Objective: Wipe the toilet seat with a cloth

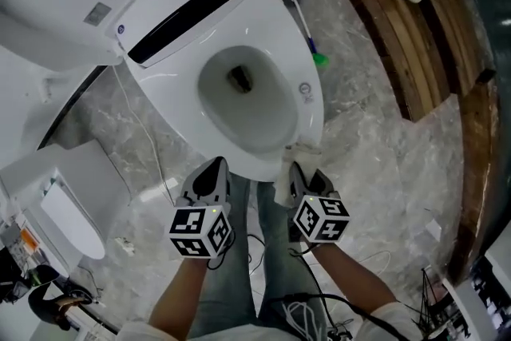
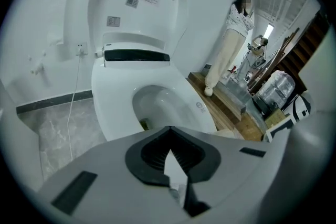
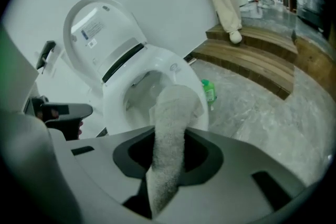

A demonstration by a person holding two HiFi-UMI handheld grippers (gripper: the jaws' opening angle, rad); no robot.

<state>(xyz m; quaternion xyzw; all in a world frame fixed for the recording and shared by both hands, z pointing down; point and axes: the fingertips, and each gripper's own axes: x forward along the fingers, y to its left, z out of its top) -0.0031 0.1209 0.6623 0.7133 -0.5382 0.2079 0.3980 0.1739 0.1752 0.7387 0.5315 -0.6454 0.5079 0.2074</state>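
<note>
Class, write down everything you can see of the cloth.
The cloth is off-white, with a fuzzy, towel-like nap. It is bunched into a long strip and pinched in the right claw, whose jaws are shut on it. From there it runs forward, and its rounded free end seems to rest on the front rim of the white seat. Nothing else touches it.

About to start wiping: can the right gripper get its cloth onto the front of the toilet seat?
Probably yes. The right gripper is shut on the cloth, which hangs at the front rim of the toilet seat; the lid is up and nothing stands between.
</note>
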